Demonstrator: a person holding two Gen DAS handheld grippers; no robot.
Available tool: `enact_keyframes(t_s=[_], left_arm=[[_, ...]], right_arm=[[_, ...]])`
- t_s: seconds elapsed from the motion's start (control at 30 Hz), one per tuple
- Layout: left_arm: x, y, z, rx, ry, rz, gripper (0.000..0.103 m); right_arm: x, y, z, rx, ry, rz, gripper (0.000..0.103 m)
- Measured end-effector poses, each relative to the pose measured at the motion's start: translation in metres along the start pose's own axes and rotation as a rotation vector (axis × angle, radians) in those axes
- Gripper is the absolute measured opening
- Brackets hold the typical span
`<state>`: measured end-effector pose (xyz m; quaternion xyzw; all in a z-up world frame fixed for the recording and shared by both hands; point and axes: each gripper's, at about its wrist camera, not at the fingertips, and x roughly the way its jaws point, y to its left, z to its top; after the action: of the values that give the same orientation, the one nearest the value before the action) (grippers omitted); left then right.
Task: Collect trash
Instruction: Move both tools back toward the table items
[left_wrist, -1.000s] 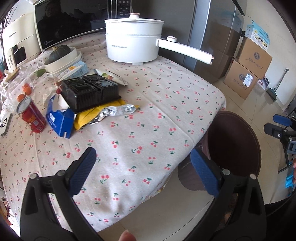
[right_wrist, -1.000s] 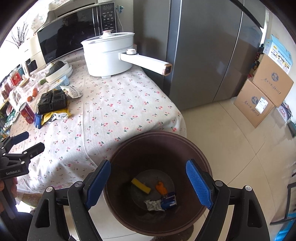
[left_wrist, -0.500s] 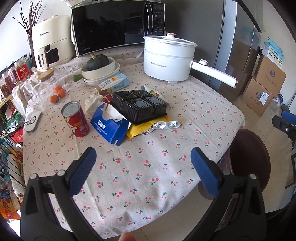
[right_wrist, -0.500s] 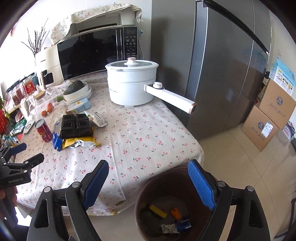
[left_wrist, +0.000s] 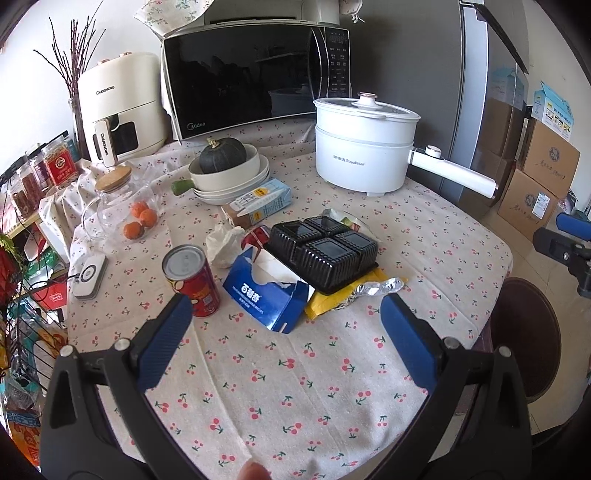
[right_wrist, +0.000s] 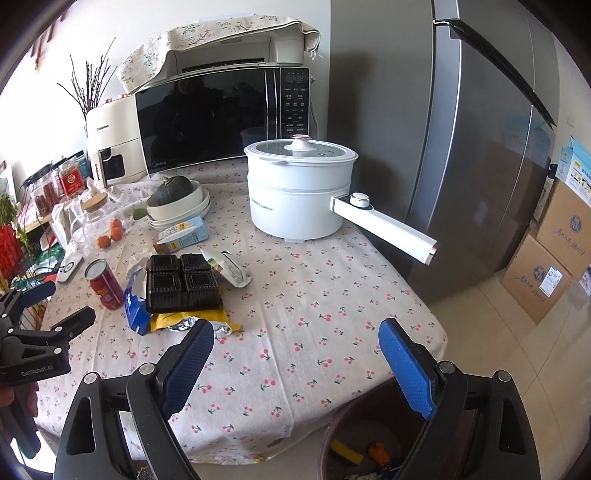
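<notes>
We hold both the left gripper (left_wrist: 286, 315) and the right gripper (right_wrist: 297, 345) spread apart, empty. The ribbed black plastic tray (left_wrist: 324, 251) lies flat on the crinkled yellow foil wrapper (left_wrist: 347, 297), whose long axis points toward the round brown bin (right_wrist: 373, 424).

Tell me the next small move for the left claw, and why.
Probably ease the left claw forward to the torn blue carton: the claw is open and empty, the carton lies nearest among the litter, and the brown bin waits beside the table.
</notes>
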<state>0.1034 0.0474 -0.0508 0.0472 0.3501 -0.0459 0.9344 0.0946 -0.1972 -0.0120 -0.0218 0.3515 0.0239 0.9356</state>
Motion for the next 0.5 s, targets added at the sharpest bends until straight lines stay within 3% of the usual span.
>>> enact_keyframes(t_s=[0.5], left_arm=[[0.070, 0.072, 0.001, -0.158, 0.030, 0.102, 0.101]], right_arm=[[0.085, 0.059, 0.023, -0.013, 0.000, 0.060, 0.093]])
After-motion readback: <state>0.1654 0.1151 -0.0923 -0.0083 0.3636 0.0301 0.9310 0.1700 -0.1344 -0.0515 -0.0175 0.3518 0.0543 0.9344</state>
